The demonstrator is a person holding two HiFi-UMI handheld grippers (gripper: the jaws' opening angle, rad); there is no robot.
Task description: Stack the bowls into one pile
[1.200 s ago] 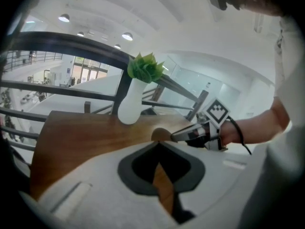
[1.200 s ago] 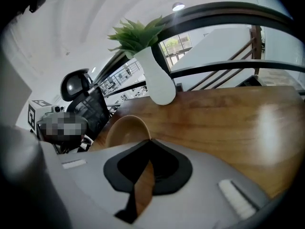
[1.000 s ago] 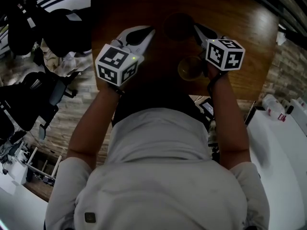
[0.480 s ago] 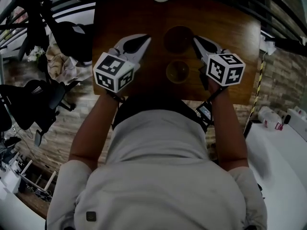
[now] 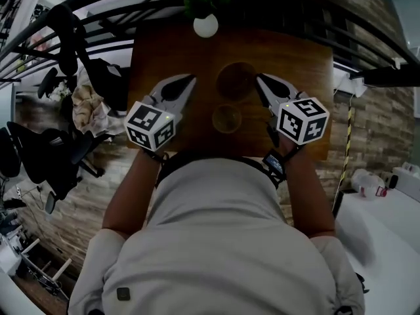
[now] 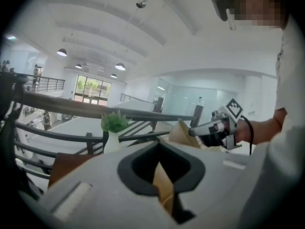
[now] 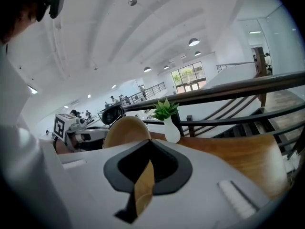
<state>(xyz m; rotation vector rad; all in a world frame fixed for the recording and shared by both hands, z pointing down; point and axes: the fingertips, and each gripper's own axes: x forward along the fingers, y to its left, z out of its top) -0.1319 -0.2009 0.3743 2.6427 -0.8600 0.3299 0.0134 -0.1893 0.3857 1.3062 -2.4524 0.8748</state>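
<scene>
A tan bowl (image 5: 236, 81) hangs above the wooden table (image 5: 302, 64) between my two grippers. My left gripper (image 5: 192, 79) is shut on its left rim. The rim shows as a tan strip between the jaws in the left gripper view (image 6: 163, 173). My right gripper (image 5: 258, 77) is shut on the opposite rim (image 7: 147, 171). Each gripper view shows the bowl's far wall (image 6: 185, 133) (image 7: 125, 130) reaching toward the other gripper (image 6: 193, 130) (image 7: 97, 135). A second bowl (image 5: 226, 118) sits on the table nearer me, apart from both grippers.
A white vase with a green plant (image 5: 205, 23) stands at the table's far edge, in front of a dark railing (image 5: 295, 12). Office chairs (image 5: 39, 149) crowd the floor at left. A white counter (image 5: 387, 222) lies at lower right.
Both grippers have risen together with the bowl between them. The table now looks smaller and farther below. The second bowl has stayed on the table.
</scene>
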